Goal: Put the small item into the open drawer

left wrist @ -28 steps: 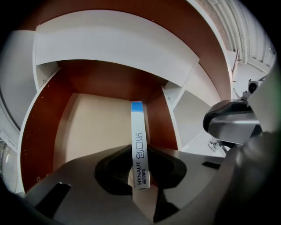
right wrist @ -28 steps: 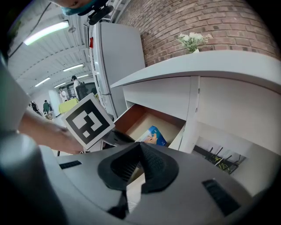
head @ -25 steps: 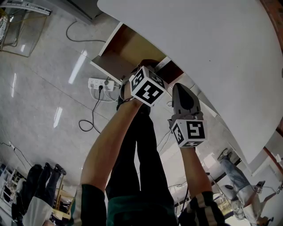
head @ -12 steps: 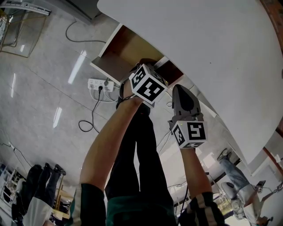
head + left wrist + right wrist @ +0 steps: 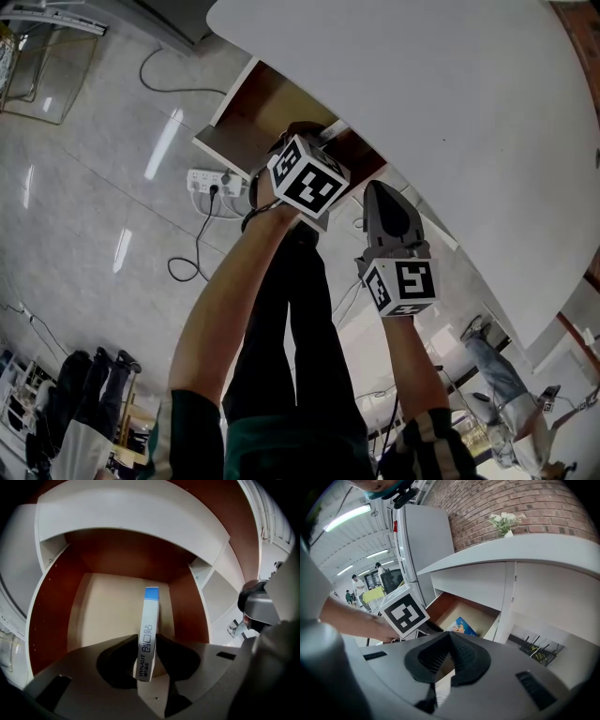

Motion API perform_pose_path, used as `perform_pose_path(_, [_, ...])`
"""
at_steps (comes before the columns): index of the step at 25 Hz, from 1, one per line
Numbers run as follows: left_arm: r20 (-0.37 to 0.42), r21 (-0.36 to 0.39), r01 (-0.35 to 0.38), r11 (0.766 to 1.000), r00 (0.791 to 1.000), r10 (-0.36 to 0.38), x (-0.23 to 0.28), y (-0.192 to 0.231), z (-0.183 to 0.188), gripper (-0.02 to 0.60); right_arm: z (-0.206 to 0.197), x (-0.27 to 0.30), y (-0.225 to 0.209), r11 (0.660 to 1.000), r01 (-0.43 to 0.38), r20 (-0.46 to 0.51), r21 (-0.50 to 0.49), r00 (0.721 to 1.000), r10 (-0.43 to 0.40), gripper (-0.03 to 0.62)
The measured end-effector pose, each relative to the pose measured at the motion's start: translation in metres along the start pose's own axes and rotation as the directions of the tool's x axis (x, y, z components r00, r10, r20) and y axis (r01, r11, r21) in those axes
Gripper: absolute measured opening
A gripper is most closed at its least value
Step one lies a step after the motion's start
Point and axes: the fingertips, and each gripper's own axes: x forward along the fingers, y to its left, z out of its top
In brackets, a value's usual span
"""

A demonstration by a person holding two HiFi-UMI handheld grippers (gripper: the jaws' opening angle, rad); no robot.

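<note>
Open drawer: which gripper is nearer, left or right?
Left. The left gripper is at the drawer mouth, pointing in, fingers shut on the small box. The right gripper hangs back outside it, fingers shut, empty.

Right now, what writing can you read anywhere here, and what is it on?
"HYNAUT 创口贴": on the small box clamped in the left gripper, over the open drawer.
Marker cubes: black-and-white patterns only, no words.
Red label on the tall grey unit: too small to read.
</note>
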Motion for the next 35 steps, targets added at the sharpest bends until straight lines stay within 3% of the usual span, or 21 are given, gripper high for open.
perform_pose_path(7, [0.023,0.005,-0.025,1.0,0.999,0.025,-0.009,0.013,0.006,0.124,0.003,0.003,0.002,1.0,-0.001,-0.002,0.004,1.0,0.001,0.023])
perform_pose_path(18, [-0.077,0.076,-0.035,0.996,0.996,0.041,0.0,0.026,-0.006,0.096,0.002,0.001,0.005,1.0,-0.007,-0.007,0.014,1.0,0.007,0.025])
perform_pose_path(35, [-0.138,0.049,-0.081,0.995,0.987,0.088,0.002,0.034,-0.012,0.078,0.007,0.0,0.003,1.0,-0.005,-0.008,0.013,1.0,0.005,0.025])
